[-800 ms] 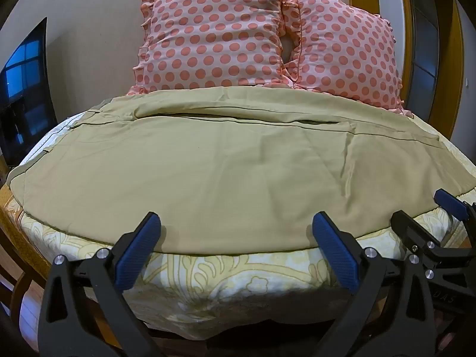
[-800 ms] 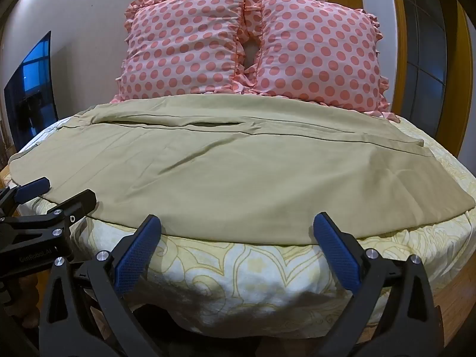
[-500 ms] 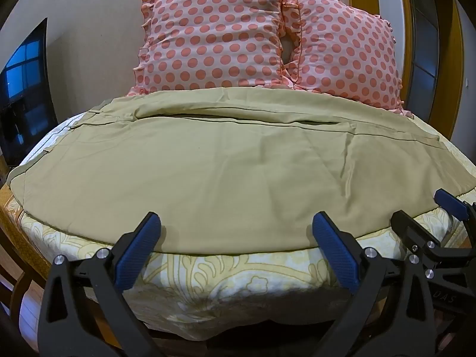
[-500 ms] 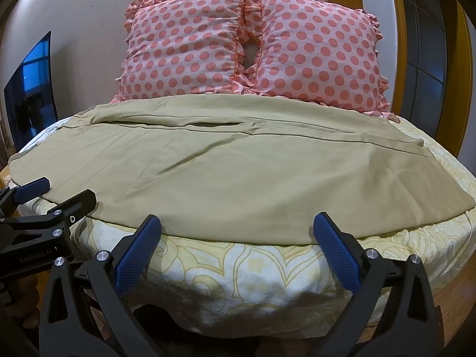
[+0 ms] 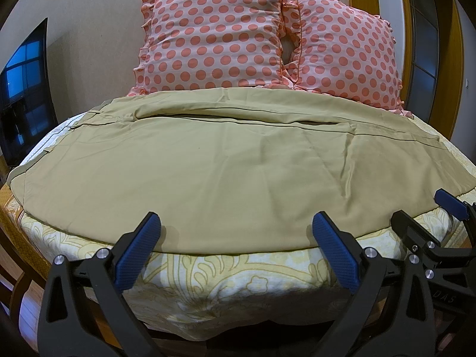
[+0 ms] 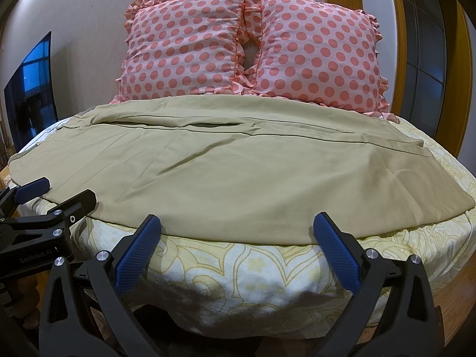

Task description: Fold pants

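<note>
- Hanging at the near edge of the bed (image 5: 238,282): left hand-held gripper (image 5: 235,232), fingers spread wide, nothing between them.
- Pants (image 5: 226,172) lie flat across the bed, khaki, waistband end far left, near hem just beyond both sets of fingertips.
- Two polka-dot pillows (image 6: 247,47) stand behind the pants.
- Right hand-held gripper (image 6: 236,232): fingers likewise spread, holding nothing, just beside the left one.
</note>
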